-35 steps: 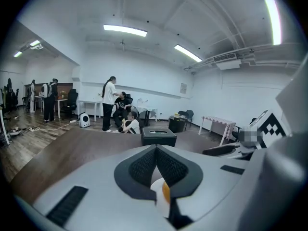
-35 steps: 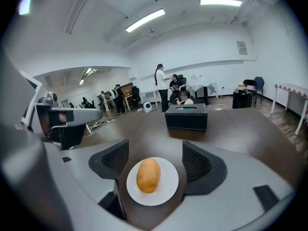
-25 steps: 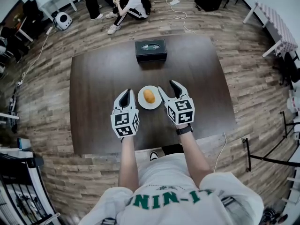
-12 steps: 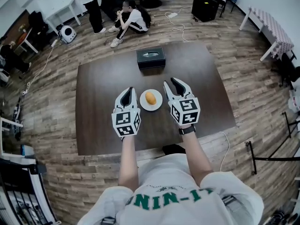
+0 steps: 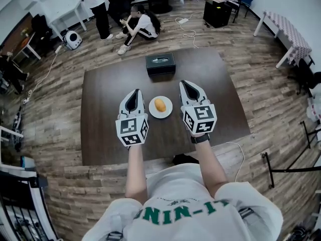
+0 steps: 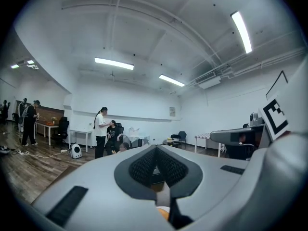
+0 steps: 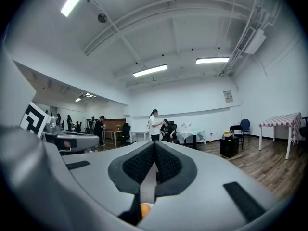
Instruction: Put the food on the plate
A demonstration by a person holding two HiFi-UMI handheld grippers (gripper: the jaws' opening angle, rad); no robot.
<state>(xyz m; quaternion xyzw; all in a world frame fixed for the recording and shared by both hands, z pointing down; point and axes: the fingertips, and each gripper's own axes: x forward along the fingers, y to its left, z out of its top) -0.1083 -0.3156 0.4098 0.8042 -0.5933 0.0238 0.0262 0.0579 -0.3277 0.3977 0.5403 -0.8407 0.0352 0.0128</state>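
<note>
Far left, on the wooden floor: white round device, cable beside it.

Left of centre, over the dark counter: left claw, pressed together, nothing pinched. Confirmed in the left gripper view, with ribbed pads closed against each other and only the room beyond. Held just beside the plate, apart from it.

Centre: white plate flat on the counter, food lying on it, an orange-brown oval about mid-plate. Not touched by either claw. Seen also as an orange sliver low in both gripper views, under the closed tips.

Behind the plate, toward the counter's far edge: black box, well apart from the plate.

Right of centre: right claw, likewise pressed together and pinching nothing. Just beside the plate on its right, apart from it.

Beyond the counter: people on the floor, one standing, one crouched.
</note>
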